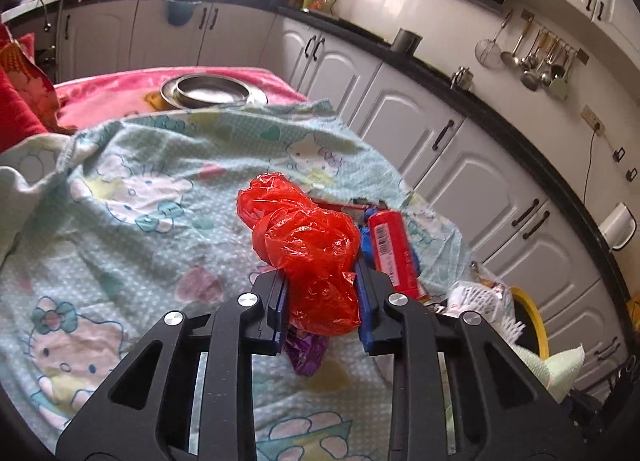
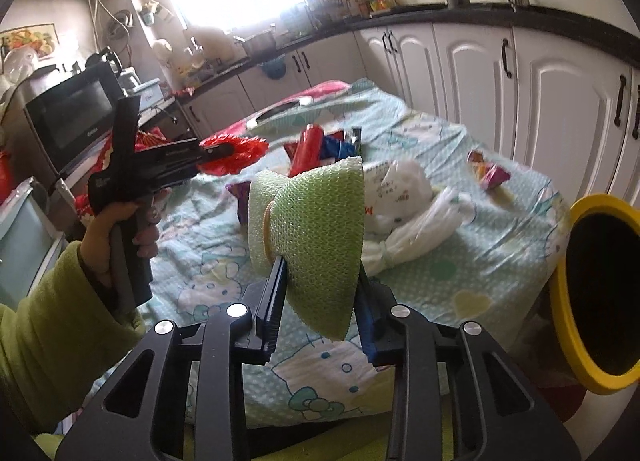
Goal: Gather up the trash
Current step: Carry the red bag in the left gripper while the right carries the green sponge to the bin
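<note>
My left gripper (image 1: pixel 322 293) is shut on a crumpled red plastic bag (image 1: pixel 308 245) and holds it above the Hello Kitty cloth (image 1: pixel 140 201). The bag also shows in the right wrist view (image 2: pixel 236 153), held by the left gripper (image 2: pixel 224 151). My right gripper (image 2: pixel 320 301) is shut on a pale green foam net sleeve (image 2: pixel 316 221), lifted above the cloth. A red tube (image 1: pixel 390 249), a purple wrapper (image 1: pixel 306 353), white plastic bags (image 2: pixel 408 213) and a small pink wrapper (image 2: pixel 490 171) lie on the cloth. The yellow-rimmed bin (image 2: pixel 568 301) stands at the right.
Steel plates (image 1: pixel 212 91) sit on a pink blanket at the far end. White kitchen cabinets (image 1: pixel 460 165) with a black counter run along the right. A black microwave (image 2: pixel 76 117) stands left of the table. The bin's rim also shows in the left wrist view (image 1: pixel 536 325).
</note>
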A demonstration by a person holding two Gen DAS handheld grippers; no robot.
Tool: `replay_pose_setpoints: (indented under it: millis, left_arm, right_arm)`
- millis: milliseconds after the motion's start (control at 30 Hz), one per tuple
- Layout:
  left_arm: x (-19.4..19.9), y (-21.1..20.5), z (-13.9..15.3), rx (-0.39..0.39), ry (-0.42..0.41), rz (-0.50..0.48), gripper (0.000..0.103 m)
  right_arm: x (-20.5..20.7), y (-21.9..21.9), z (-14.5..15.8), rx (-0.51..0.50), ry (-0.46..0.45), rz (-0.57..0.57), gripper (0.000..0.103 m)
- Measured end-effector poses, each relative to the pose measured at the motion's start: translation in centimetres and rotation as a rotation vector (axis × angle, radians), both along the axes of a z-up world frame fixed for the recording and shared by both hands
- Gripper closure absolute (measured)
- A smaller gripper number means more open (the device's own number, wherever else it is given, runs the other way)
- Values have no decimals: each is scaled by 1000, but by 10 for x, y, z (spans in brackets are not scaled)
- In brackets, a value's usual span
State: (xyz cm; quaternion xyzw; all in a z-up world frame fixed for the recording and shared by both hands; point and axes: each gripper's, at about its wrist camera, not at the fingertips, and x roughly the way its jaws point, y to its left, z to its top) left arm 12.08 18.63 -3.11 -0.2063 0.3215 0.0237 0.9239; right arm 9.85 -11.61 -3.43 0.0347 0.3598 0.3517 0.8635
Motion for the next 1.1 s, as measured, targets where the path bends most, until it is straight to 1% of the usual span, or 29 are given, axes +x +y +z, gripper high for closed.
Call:
replay_pose_setpoints:
  millis: [233,433,567,833,1100]
  left_arm:
    - [-9,-25,25,26,-46,-48,83]
    - [-7,-62,38,37,-74,-118,83]
    - [-3,-92,45,48,-90,-182,83]
    - [10,-152,49,68,-93,-294,83]
    - [21,-206,43,84,-83,-404,83]
  right_arm:
    - [2,-23,24,15,-75,-63,73]
    - [7,-49,37,9,-117,-145,73]
    - [9,-70,44,12,-136,-203,73]
    - [16,-108,52,10,-156,-322,73]
    - [19,-144,55,-24,-171,-423,73]
